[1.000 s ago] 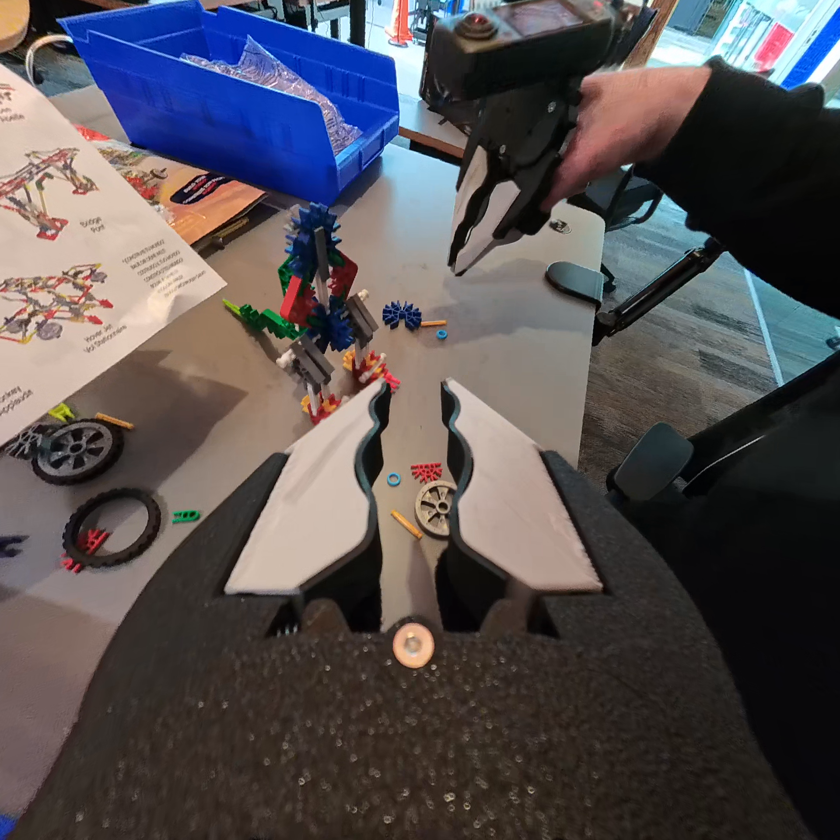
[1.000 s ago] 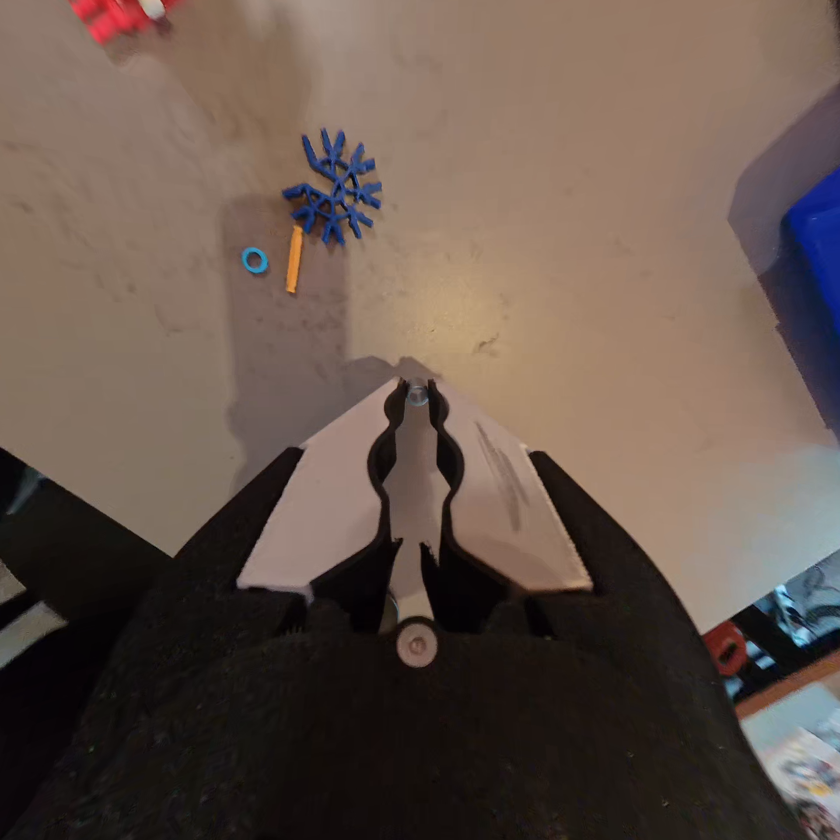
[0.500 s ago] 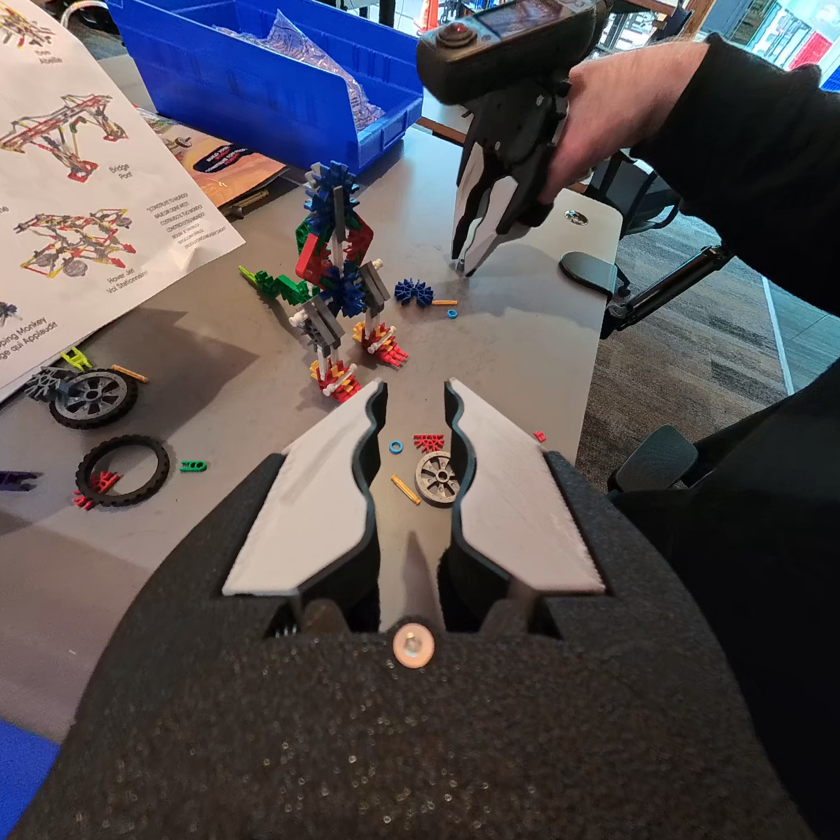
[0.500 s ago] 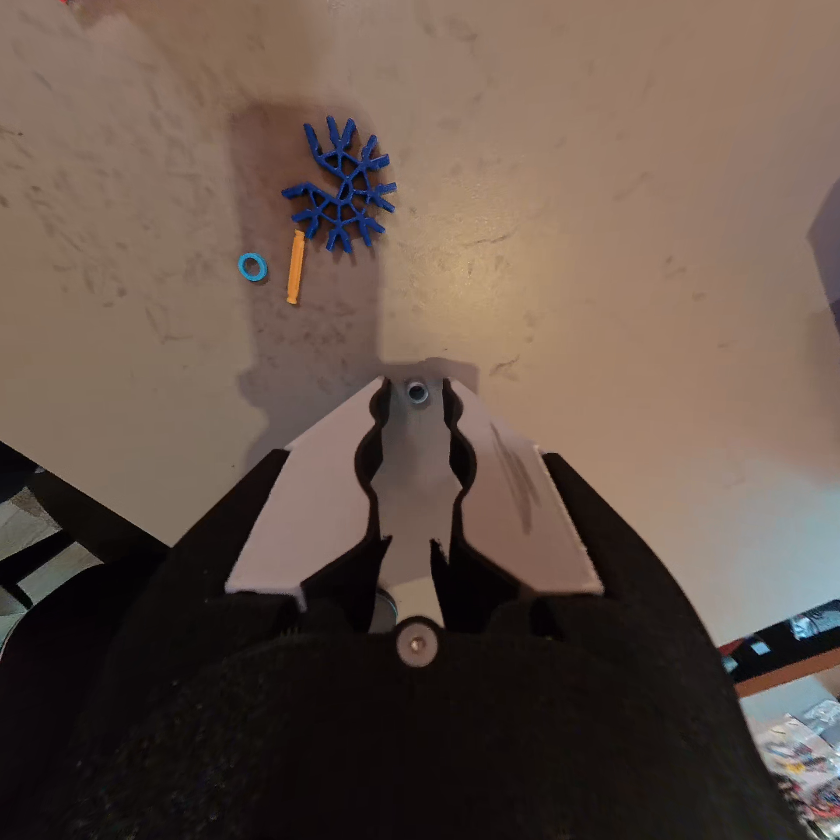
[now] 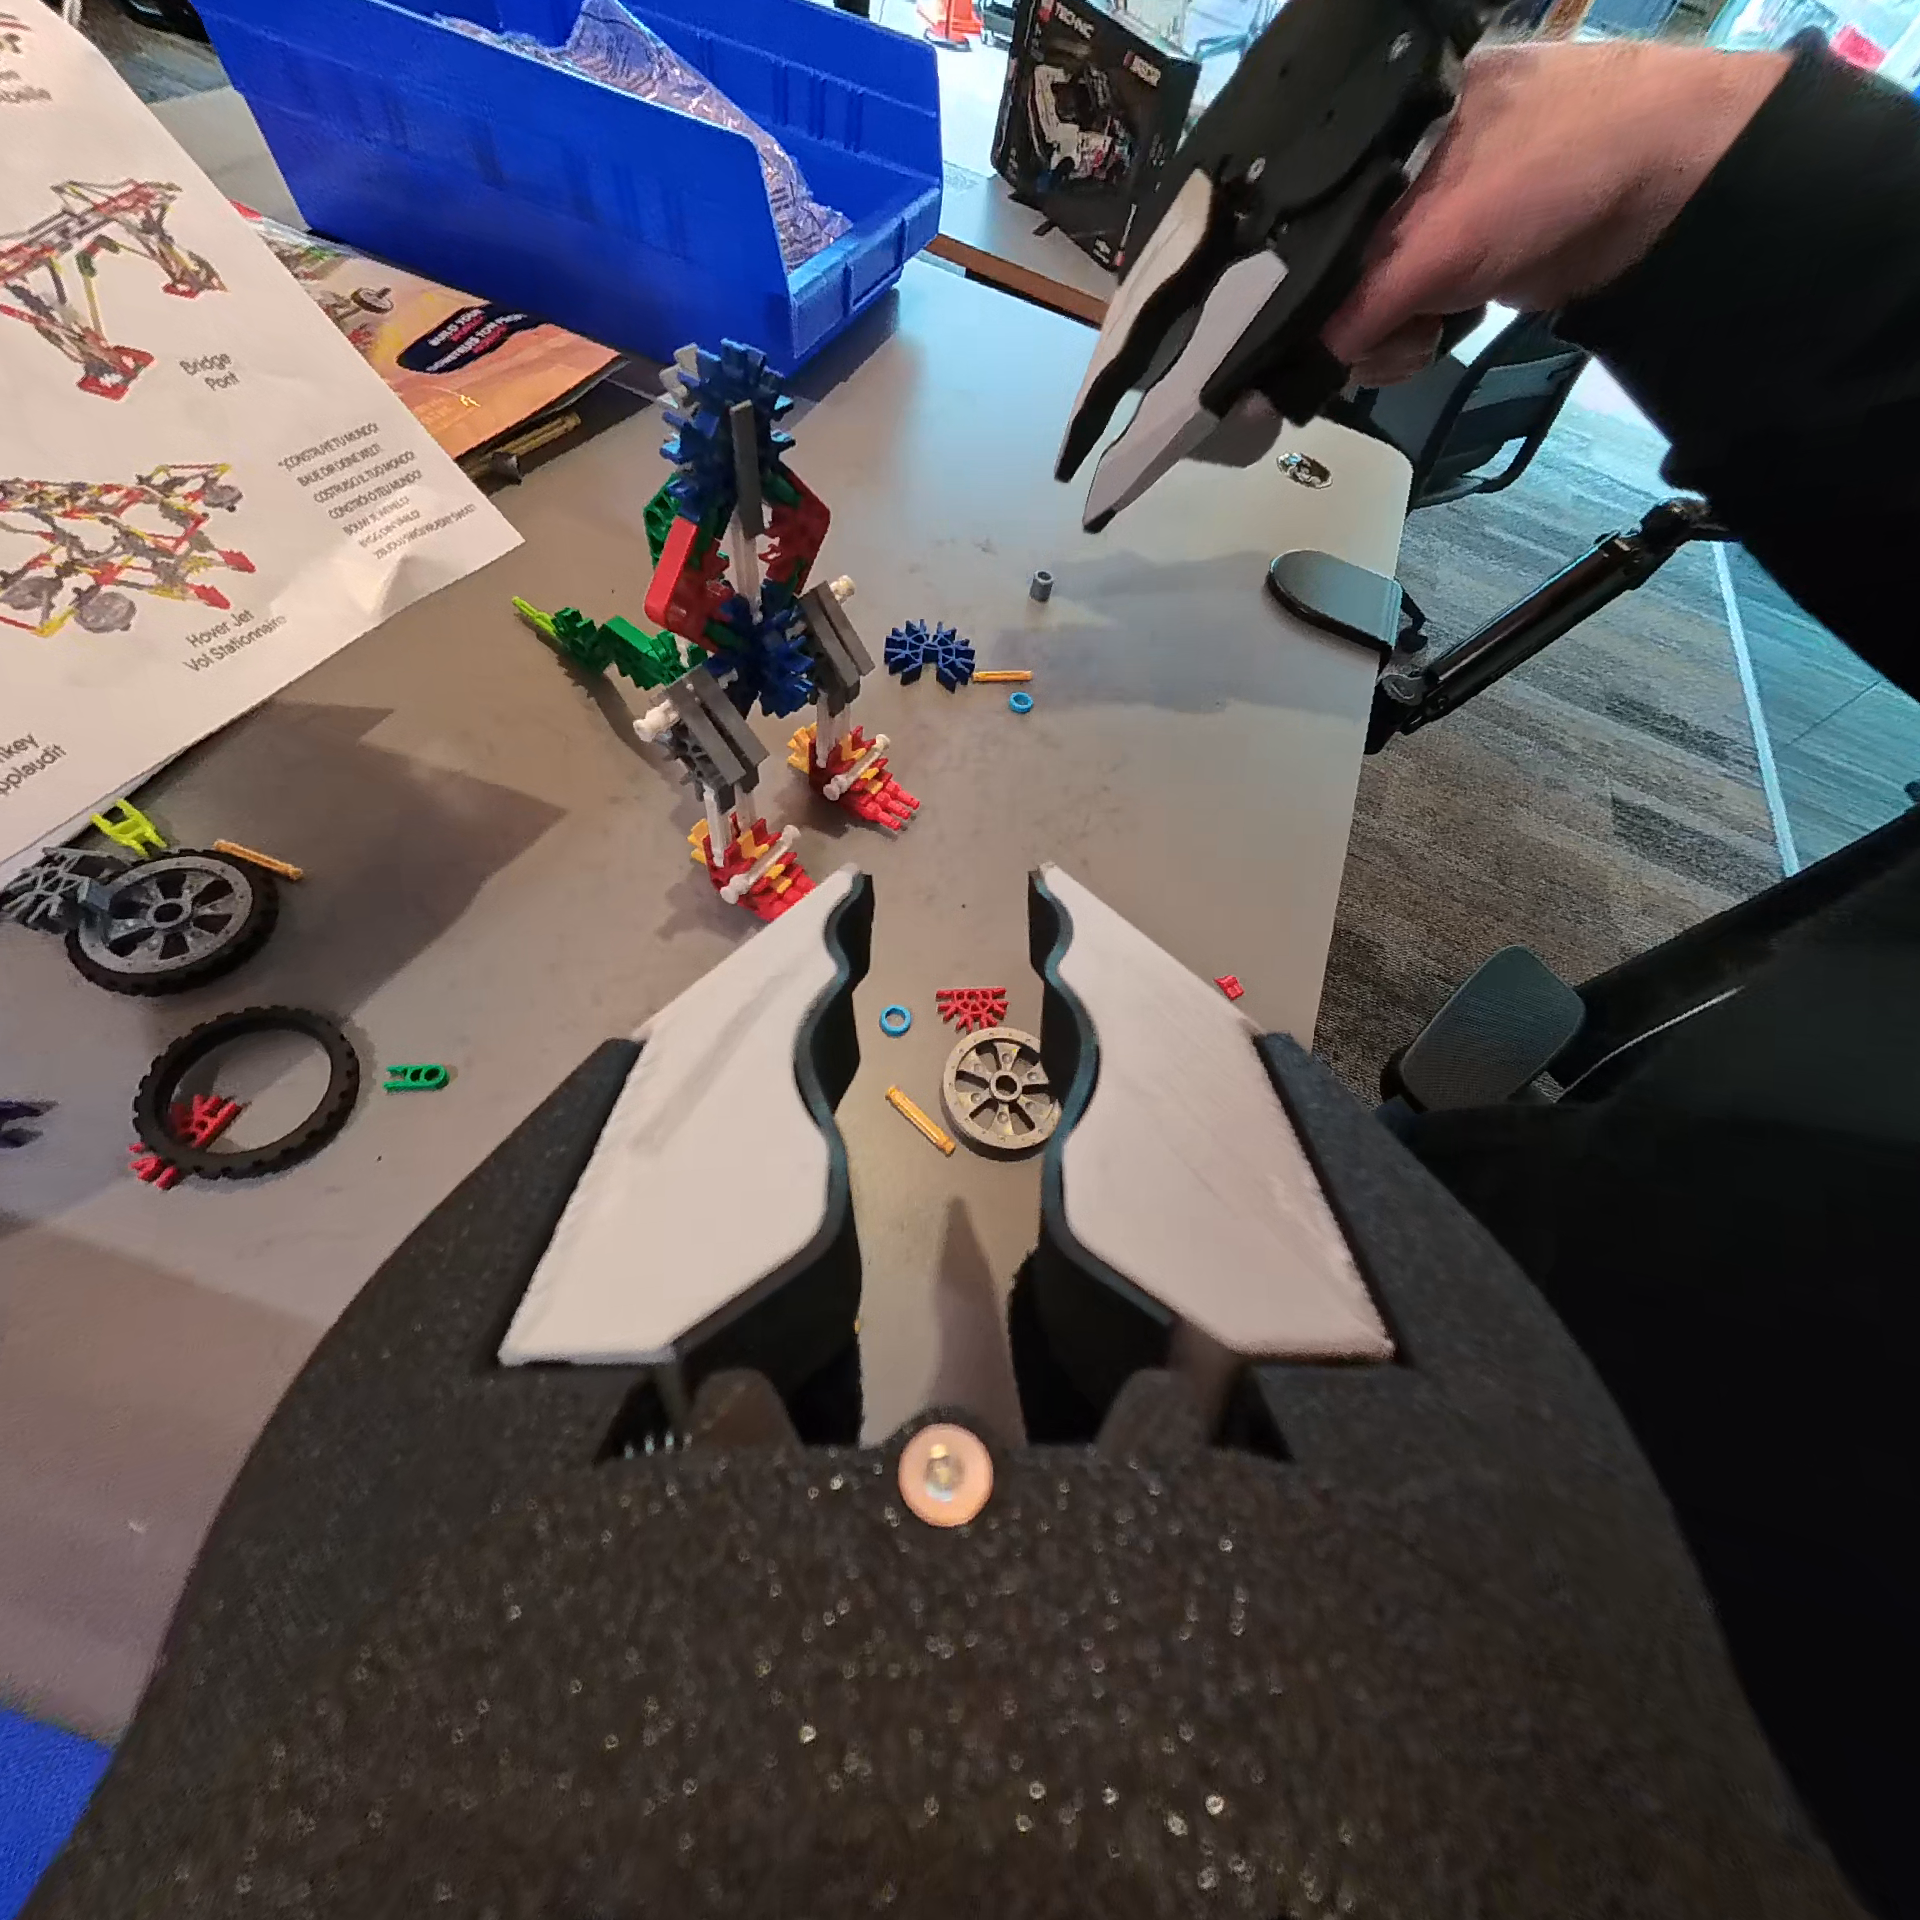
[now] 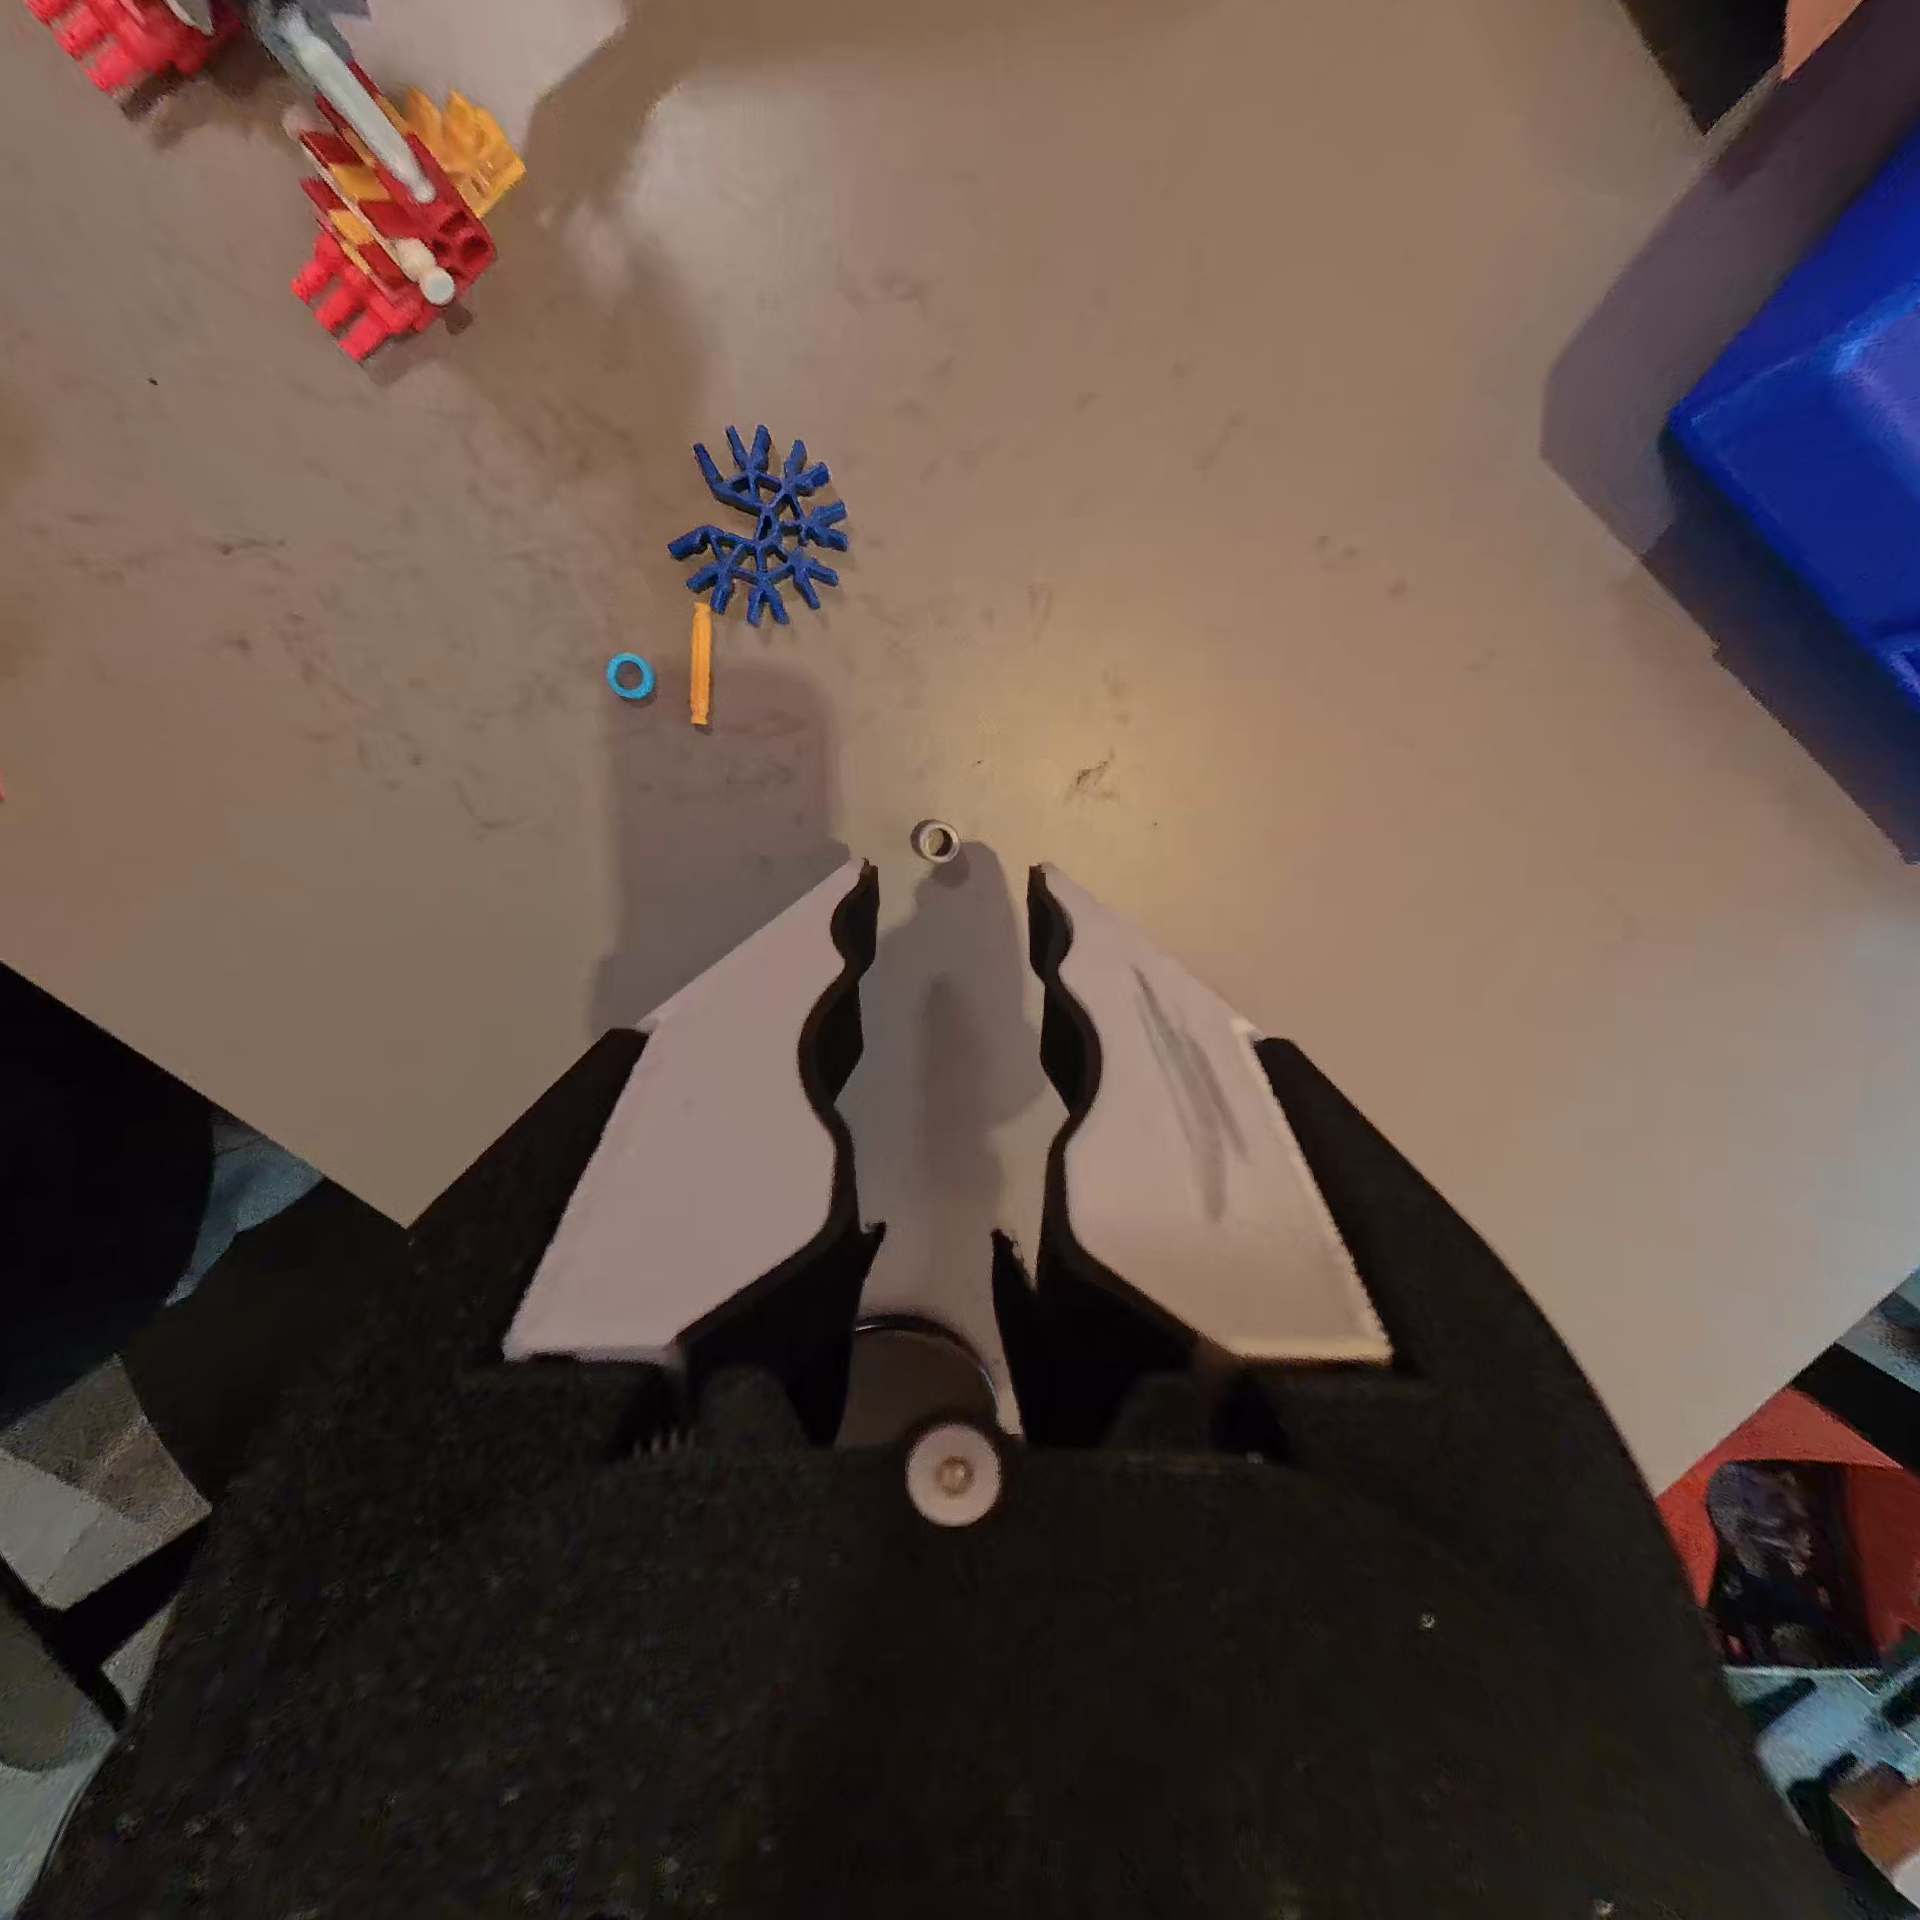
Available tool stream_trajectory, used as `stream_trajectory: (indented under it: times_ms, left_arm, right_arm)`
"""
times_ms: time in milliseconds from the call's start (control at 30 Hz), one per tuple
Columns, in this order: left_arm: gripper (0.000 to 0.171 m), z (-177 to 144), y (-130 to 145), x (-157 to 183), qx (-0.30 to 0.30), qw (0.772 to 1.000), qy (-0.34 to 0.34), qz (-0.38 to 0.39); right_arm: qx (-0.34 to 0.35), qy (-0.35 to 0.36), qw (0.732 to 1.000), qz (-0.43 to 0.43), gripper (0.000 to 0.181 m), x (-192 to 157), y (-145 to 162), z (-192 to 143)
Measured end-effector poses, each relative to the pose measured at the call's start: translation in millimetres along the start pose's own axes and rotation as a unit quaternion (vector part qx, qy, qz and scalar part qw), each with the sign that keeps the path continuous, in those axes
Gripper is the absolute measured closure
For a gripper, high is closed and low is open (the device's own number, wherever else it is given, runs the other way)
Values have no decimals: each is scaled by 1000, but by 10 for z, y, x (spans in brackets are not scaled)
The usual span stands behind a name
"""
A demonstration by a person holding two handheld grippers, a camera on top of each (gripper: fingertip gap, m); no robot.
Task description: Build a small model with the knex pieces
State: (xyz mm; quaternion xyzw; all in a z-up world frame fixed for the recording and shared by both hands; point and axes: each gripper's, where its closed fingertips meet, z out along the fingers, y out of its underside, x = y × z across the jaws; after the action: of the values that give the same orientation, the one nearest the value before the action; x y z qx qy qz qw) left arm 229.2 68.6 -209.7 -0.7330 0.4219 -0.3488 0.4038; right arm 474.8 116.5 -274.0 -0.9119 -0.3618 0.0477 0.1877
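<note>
Grey spacer (image 6: 935, 840) stands on the worktop (image 6: 1247, 520) just beyond the empty, parted right gripper (image 6: 951, 883); left gripper (image 5: 948, 891) likewise gapes; blue bin (image 5: 582, 197) holds a plastic bag (image 5: 665, 62).

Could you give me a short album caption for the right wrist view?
Open right gripper hovering over a small grey ring on the table, near a blue snowflake-shaped piece.

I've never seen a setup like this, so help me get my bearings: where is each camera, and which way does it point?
Left wrist view: sits on the left claw, looking across the grey table at a colourful toy figure; the person's hand holds the right claw.
Right wrist view: sits on the right claw, looking straight down.
Shared: small grey sleeve, blue snowflake connector.
</note>
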Motion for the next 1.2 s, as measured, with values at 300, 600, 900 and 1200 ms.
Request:
stream_trajectory:
  times_ms: [300,600,900,1200]
  left_arm:
    - [143,-12,35,24,-7,1000,8,5]
    - [143,-82,82,49,-12,1000,13,10]
    - [143,-169,211,81,-29,999,11,18]
    - [138,-274,485,-9,-72,996,-37,34]
  right_arm:
    - [66,-3,997,33,152,-136,-76,-238]
    - [98,-25,994,43,152,-368,-150,-279]
    - [118,-78,989,34,150,-855,-333,-68]
    - [129,-136,982,-3,149,-1454,-575,117]
